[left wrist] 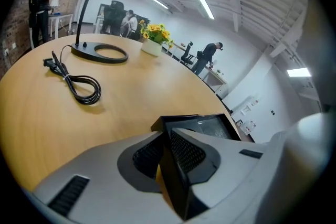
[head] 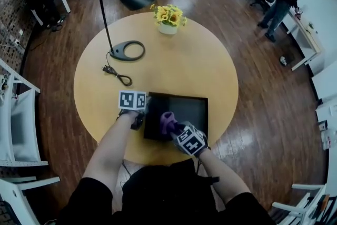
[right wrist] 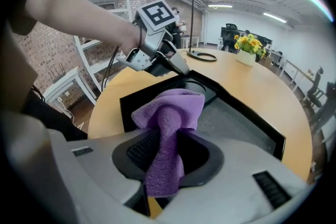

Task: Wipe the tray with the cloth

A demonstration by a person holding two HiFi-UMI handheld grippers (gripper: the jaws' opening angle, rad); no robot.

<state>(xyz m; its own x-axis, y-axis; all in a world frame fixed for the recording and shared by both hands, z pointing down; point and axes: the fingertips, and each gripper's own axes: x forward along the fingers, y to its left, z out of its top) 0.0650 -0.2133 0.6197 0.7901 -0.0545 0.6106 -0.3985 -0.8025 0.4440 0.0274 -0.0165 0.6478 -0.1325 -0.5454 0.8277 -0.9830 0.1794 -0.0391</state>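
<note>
A black rectangular tray point(head: 184, 108) lies on the near side of the round wooden table point(head: 210, 60). My left gripper point(head: 139, 116) is shut on the tray's left rim; in the left gripper view the thin black rim point(left wrist: 173, 165) runs between the jaws of that gripper point(left wrist: 167, 136). My right gripper point(head: 172, 127) hovers over the tray's near left part, shut on a purple cloth point(head: 167, 119). In the right gripper view the cloth point(right wrist: 170, 113) bunches out ahead of the right gripper point(right wrist: 168, 152), above the tray floor point(right wrist: 236, 123), with the left gripper point(right wrist: 176, 66) just beyond.
A black lamp base point(head: 127, 51) and its coiled cord point(head: 117, 75) sit on the table's left, and a pot of yellow flowers point(head: 168, 18) at the far edge. White shelving point(head: 16, 113) stands to the left. People work at desks further off.
</note>
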